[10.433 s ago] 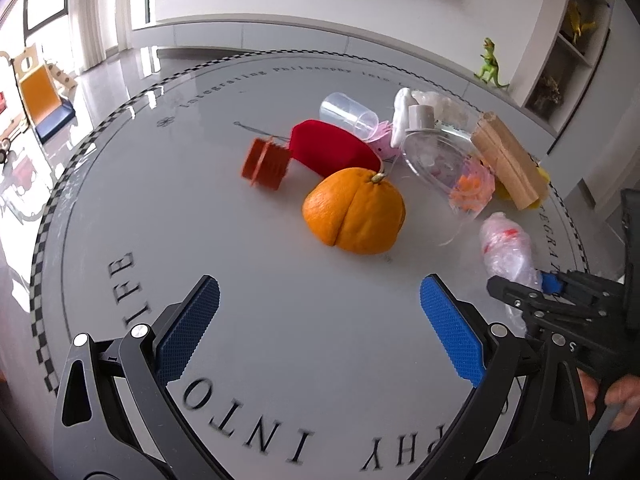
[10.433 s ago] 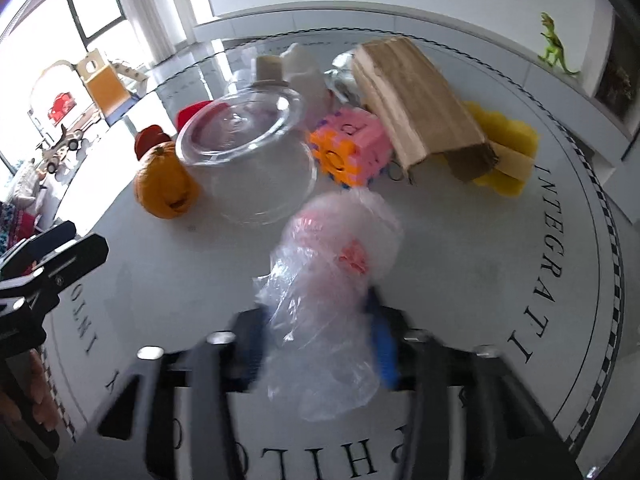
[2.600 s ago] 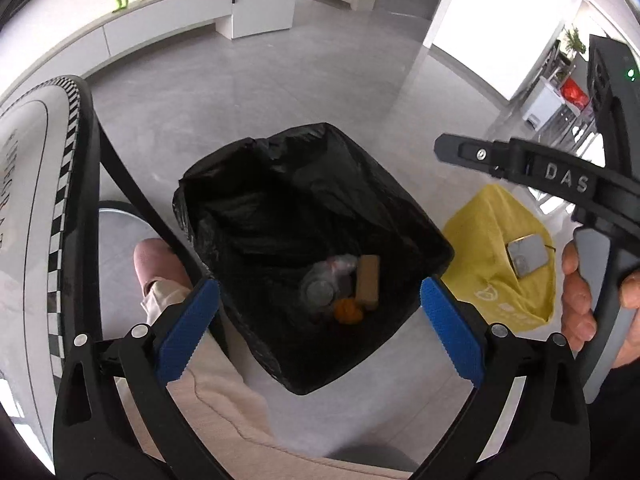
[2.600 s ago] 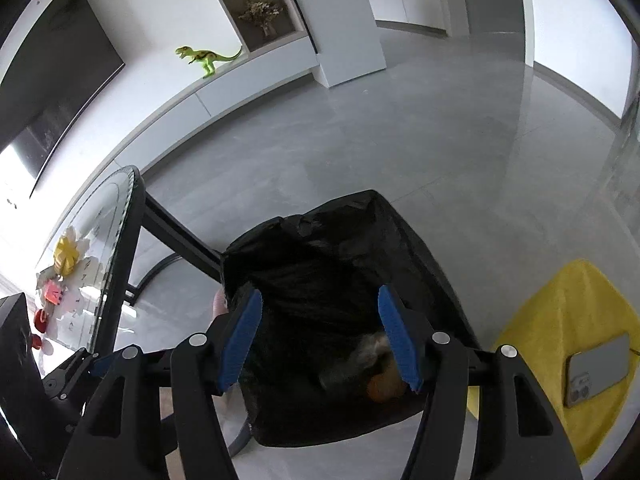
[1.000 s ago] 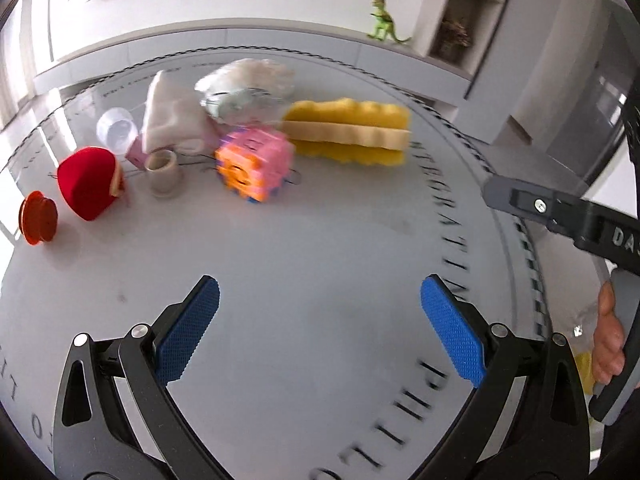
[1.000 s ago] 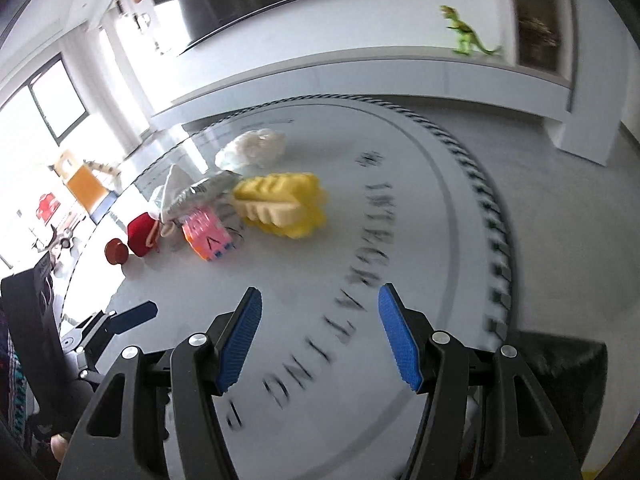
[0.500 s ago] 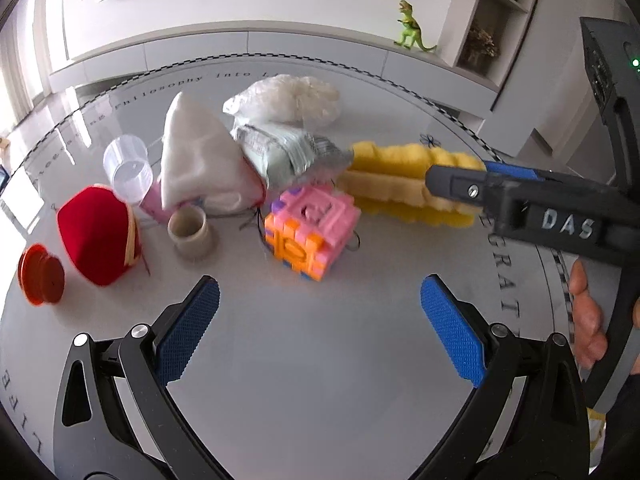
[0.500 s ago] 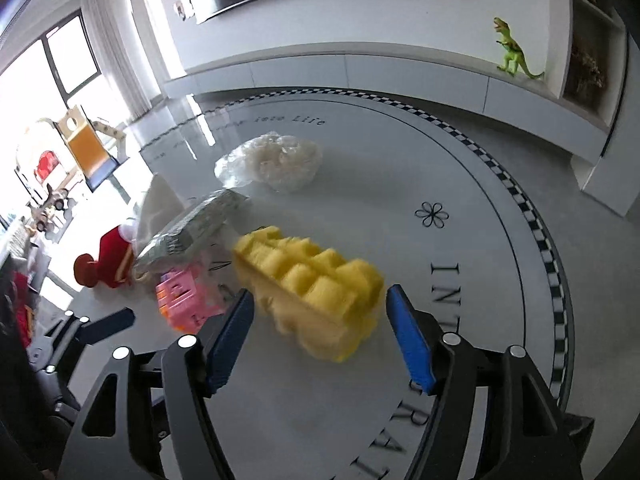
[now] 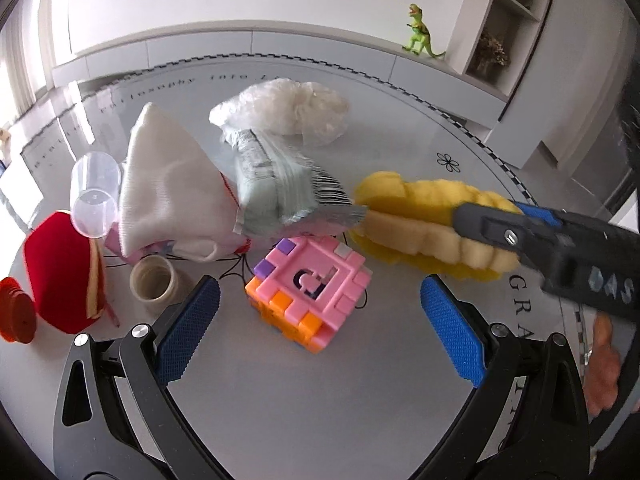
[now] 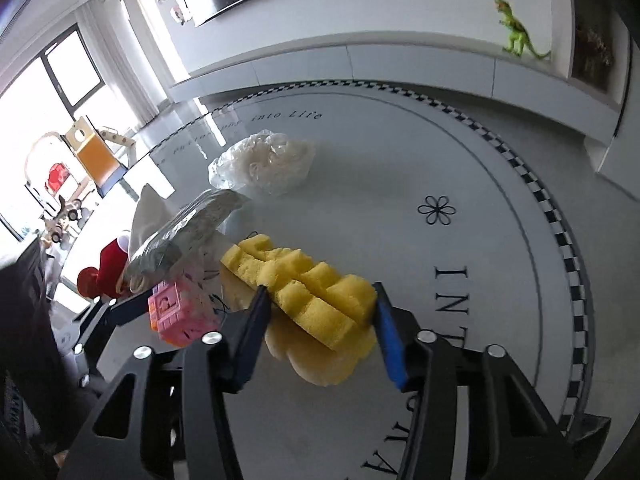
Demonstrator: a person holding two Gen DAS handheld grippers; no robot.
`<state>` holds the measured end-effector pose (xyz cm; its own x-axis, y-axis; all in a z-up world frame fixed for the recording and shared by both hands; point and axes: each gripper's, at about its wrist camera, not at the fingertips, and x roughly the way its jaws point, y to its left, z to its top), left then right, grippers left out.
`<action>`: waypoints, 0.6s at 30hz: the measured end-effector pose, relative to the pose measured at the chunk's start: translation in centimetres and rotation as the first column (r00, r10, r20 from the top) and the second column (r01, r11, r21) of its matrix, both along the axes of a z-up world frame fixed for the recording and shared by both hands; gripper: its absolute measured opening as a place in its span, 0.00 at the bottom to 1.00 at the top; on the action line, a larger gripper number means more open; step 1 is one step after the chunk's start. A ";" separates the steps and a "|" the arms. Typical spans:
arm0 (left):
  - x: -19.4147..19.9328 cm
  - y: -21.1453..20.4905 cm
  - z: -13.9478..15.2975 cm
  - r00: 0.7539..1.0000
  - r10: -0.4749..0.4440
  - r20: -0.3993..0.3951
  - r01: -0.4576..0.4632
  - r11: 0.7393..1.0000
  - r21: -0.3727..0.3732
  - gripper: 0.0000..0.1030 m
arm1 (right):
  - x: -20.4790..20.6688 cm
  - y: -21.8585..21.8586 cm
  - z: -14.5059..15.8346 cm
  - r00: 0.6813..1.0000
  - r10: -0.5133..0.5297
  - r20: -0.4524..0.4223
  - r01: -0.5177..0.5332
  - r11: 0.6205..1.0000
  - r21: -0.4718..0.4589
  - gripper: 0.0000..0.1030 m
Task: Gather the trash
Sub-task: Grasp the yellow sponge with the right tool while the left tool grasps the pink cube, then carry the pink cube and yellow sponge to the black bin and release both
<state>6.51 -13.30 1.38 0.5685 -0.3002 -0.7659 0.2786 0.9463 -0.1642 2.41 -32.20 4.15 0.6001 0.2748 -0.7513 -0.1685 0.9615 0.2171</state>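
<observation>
On the round white table lies a pile of items. A yellow sponge lies between my right gripper's blue pads, which are closing and touch both of its sides; in the left wrist view that gripper reaches in from the right onto the sponge. A pink and orange block cube sits just ahead of my left gripper. Its jaws are closing slightly but stand wide, and the pads do not touch the cube.
Behind the cube lie a silver-green foil packet, a white cloth, a crumpled clear plastic bag, a clear cup, a small beige cup, a red pouch and an orange disc. A hand shows at right.
Both grippers have come closer to the pile. The right jaws have narrowed from wide apart onto the sponge's sides. The cube now lies nearer the left fingertips.
</observation>
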 end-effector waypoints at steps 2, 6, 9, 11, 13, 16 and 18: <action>0.1 0.2 -0.1 1.000 0.006 -0.015 -0.006 1.000 0.001 0.76 | -0.9 -0.2 0.2 1.000 -0.007 0.011 0.006 1.000 0.012 0.46; 0.1 0.3 0.0 1.000 0.009 -0.011 -0.008 1.000 0.029 0.53 | -2.6 -1.1 0.7 1.000 -0.019 0.020 0.018 0.999 0.034 0.46; -0.8 0.5 0.0 1.000 0.000 -0.022 0.000 1.000 0.022 0.53 | -3.3 -1.4 1.1 0.999 -0.031 0.026 0.031 0.999 0.035 0.46; -1.6 0.6 0.1 1.000 -0.003 -0.024 0.003 1.000 0.020 0.53 | -4.1 -1.7 1.5 0.999 -0.041 0.031 0.040 0.999 0.034 0.46; -2.8 0.6 0.3 1.000 -0.011 -0.023 0.011 1.000 0.015 0.53 | -4.7 -2.0 1.8 0.998 -0.050 0.037 0.049 0.998 0.041 0.46; -4.3 0.4 0.9 1.000 -0.027 -0.014 0.027 0.999 0.018 0.53 | -6.1 -2.4 2.4 0.996 -0.072 0.045 0.070 0.997 0.039 0.45; -5.4 0.3 1.3 0.999 -0.037 -0.008 0.038 0.999 0.020 0.53 | -6.9 -2.8 2.6 0.995 -0.084 0.047 0.082 0.996 0.037 0.45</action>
<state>1.10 -12.95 2.63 0.5509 -0.3060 -0.7764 0.3126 0.9383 -0.1480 -4.48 -34.96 6.76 0.6572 0.2480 -0.7118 -0.0992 0.9646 0.2445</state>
